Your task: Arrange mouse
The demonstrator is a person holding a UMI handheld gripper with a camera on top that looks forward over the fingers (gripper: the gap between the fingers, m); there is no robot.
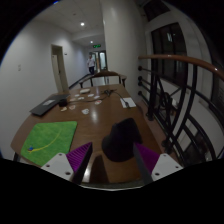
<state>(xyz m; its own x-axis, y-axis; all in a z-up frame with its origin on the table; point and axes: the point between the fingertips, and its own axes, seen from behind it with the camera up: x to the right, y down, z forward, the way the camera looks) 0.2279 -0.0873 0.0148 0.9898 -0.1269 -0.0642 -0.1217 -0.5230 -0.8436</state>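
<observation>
The mouse [118,143] is a dark, rounded lump sitting between the two fingers of the gripper [113,160]. A purple pad [80,157] is on one side of it and another pad [148,157] on the other. The pads look like they touch its sides (it is too dark there to be sure), so I cannot tell if the gripper is pinching it or just spread around it. I also cannot tell if the mouse rests on the table [95,115] or is lifted off it.

The table is brown wood and long. Near the fingers, off to one side of the mouse, lies a green mat [47,139]. Farther along the table are some white papers [128,102] and a dark flat thing [43,106] near the edge. Well beyond the table, a person [92,62] stands in a white hallway. A dark railing [165,85] runs beside the table.
</observation>
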